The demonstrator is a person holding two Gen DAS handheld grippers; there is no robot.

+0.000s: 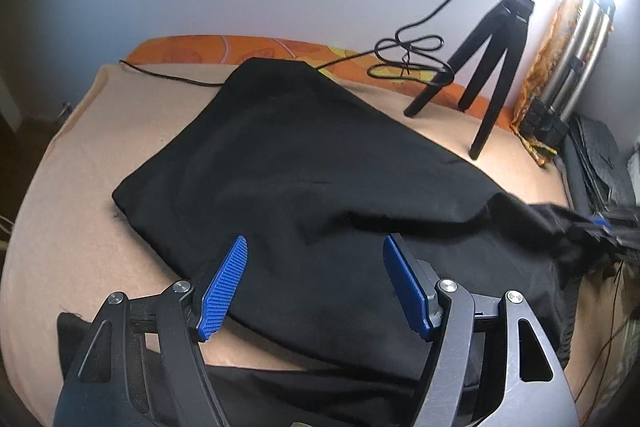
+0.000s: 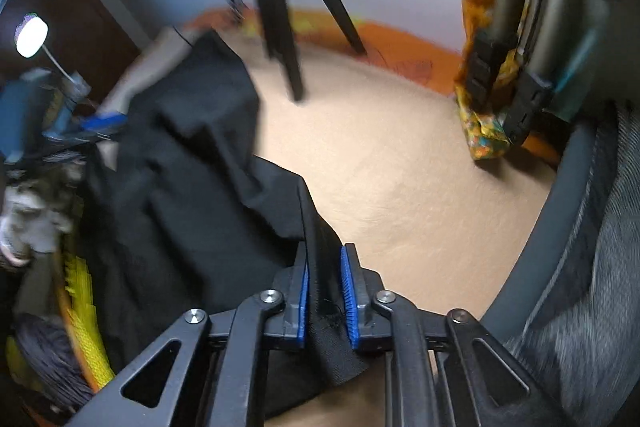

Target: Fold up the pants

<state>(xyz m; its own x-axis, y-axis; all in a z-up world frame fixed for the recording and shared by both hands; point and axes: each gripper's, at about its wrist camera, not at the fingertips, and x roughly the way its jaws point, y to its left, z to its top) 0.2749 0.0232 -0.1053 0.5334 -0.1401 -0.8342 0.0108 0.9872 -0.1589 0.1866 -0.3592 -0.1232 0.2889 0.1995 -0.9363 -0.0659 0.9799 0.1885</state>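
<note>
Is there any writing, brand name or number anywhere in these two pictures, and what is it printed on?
None can be read.
Black pants: plain cloth, no label showing.
Black tripod: no marking visible.
Orange patterned sheet: shapes only, no letters.
Both tongs, left and right: blue ribbed pads, no lettering.
The right wrist view is too blurred for small print.

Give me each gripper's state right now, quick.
Left gripper: open, over the black pants, gripping nothing.
Right gripper: closed on an edge of the pants.

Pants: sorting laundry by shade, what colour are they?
Plain black pants, clearest in the left wrist view.
</note>
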